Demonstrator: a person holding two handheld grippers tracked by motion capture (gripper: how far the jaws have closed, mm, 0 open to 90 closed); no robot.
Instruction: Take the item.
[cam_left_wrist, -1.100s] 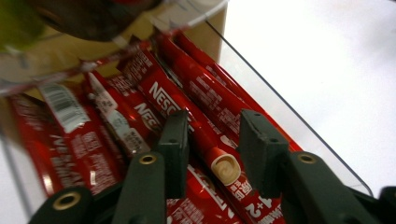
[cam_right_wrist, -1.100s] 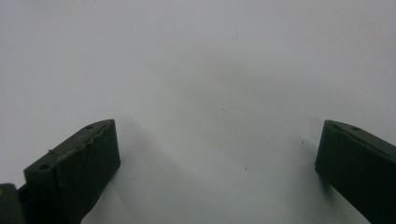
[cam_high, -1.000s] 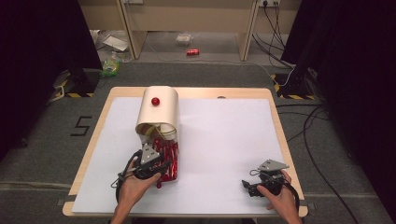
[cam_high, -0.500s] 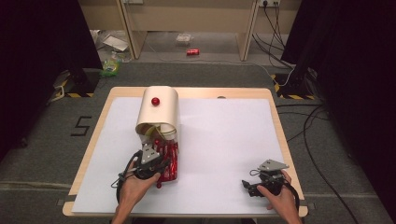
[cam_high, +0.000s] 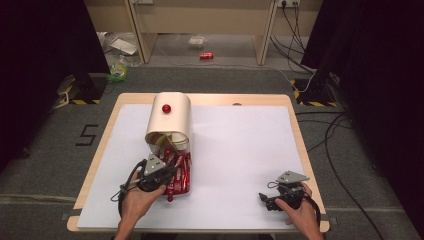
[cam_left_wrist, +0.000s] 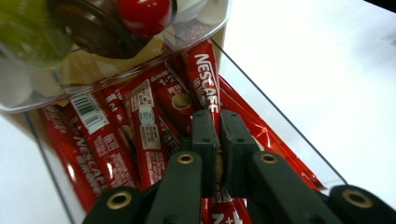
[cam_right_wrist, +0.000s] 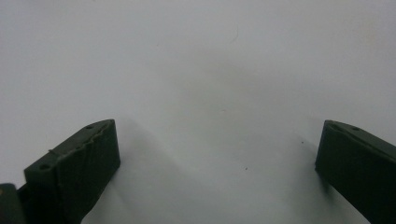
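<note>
Hardly any change is found between the earlier pictures and now. In the high view the left gripper (cam_high: 170, 176), closed on a coffee stick (cam_left_wrist: 205, 79) in the clear tray (cam_left_wrist: 280, 121), is seen at the same near-left spot as before. The right gripper (cam_high: 266, 201), jaws wide apart, is likewise seen where it was, by the near right corner of the table (cam_high: 300, 150). No shift of either hand, of the tray or of the rounded cream cover (cam_high: 175, 122) is made out. Whether the jaws have opened or closed a little cannot be told: from above they are shown too small, and no earlier close views are given.
</note>
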